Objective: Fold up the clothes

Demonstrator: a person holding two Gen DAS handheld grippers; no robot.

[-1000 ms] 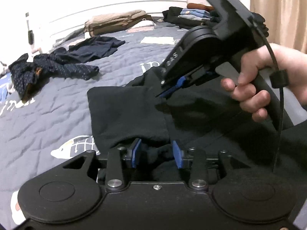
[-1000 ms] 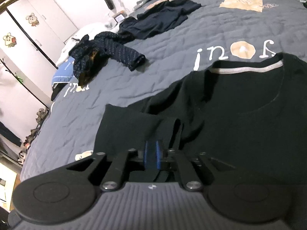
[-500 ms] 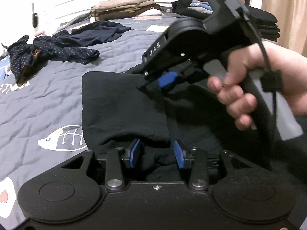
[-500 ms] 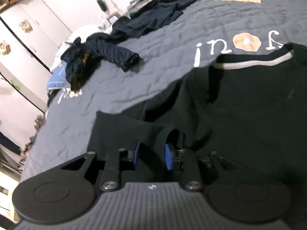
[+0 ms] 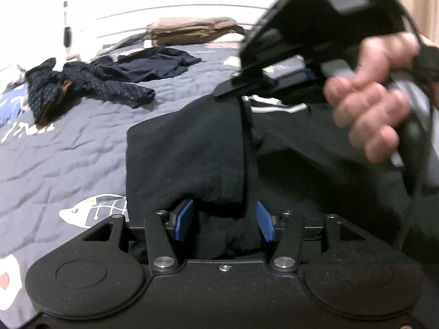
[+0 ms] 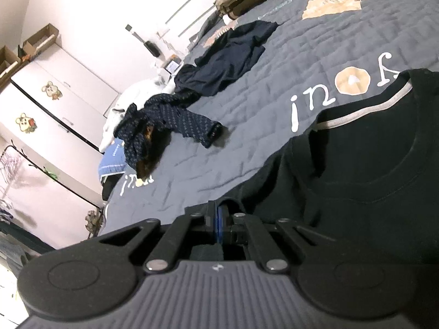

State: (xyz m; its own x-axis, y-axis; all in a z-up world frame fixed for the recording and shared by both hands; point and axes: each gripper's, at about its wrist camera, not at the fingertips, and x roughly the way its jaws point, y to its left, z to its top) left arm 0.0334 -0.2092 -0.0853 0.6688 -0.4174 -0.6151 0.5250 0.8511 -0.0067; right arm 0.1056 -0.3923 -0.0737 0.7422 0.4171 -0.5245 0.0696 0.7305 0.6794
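Note:
A black T-shirt point(image 5: 186, 150) point(image 6: 370, 178) with a grey-striped collar point(image 6: 365, 109) lies spread on the dark grey quilt point(image 5: 68, 142). My left gripper point(image 5: 223, 219) has a bunch of the shirt's fabric filling the gap between its blue pads, and its jaws are closing on it. In the left wrist view my right gripper point(image 5: 233, 90), held by a hand point(image 5: 370, 109), hangs above the shirt with a fold of the sleeve drawn up to its tip. In its own view the right gripper point(image 6: 219, 219) is shut, its pads together on black cloth.
A crumpled patterned navy garment point(image 5: 90, 87) point(image 6: 170, 120) and a plain navy one point(image 5: 159, 63) point(image 6: 233, 57) lie farther out on the quilt. Folded khaki clothes point(image 5: 192, 30) sit by the far edge. A white wardrobe point(image 6: 41, 104) stands beyond the bed.
My right gripper opened over the sleeve, then shut on it, rolled and lifted the fold a little. The left gripper stayed put with fabric between its pads.

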